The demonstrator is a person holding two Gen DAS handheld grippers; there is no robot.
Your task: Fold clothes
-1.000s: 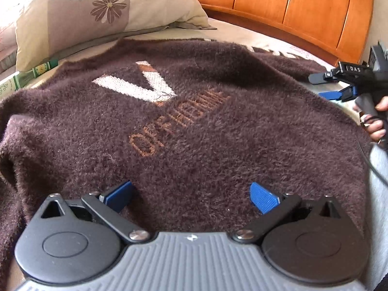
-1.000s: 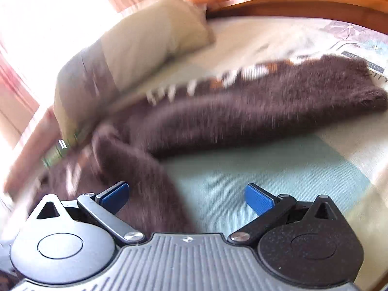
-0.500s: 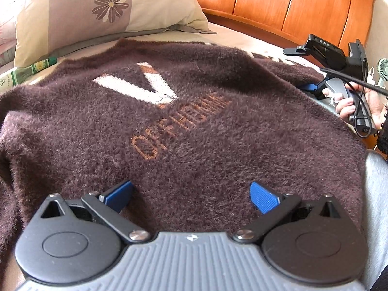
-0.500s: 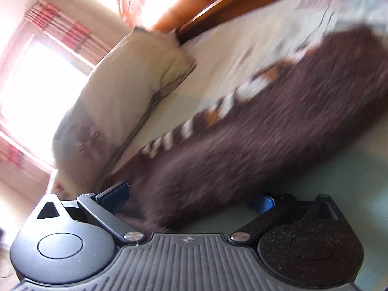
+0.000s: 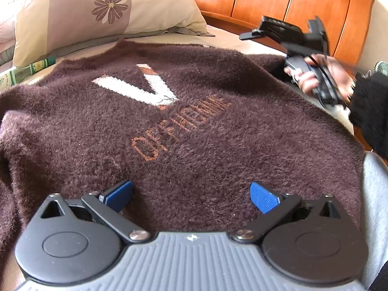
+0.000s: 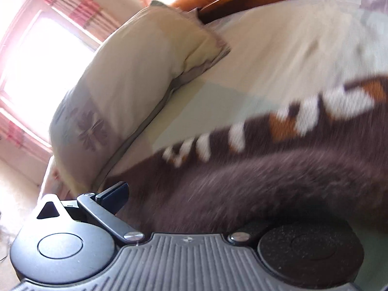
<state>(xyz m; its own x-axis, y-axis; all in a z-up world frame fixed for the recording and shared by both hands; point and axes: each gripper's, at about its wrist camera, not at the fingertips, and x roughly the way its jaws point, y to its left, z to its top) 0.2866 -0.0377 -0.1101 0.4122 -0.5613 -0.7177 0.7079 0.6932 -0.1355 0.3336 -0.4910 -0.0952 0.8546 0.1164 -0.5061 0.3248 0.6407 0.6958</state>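
A fuzzy dark brown sweater [image 5: 194, 126] with a white V and orange lettering lies spread on the bed. My left gripper [image 5: 191, 194] is open, its blue fingertips [image 5: 263, 197] just above the sweater's near hem. My right gripper [image 5: 303, 41] shows in the left wrist view, held in a hand over the sweater's far right side. In the blurred right wrist view the brown sleeve [image 6: 278, 174] with white and orange marks drapes over the right finger and hides it. The left finger [image 6: 114, 196] stands wide, so the right gripper [image 6: 189, 208] looks open with the sleeve between its fingers.
A floral pillow [image 5: 97, 14] lies at the bed's head on the left, with an orange wooden headboard [image 5: 278, 2] behind. Pale bedsheet [image 6: 278, 55] surrounds the sweater. A green bottle [image 5: 26, 72] lies by the pillow. A bright window with red curtains [image 6: 48, 36] is left.
The right gripper has risen and tilted, swinging over the sleeve, which now lies across its right finger. The left gripper has barely moved.
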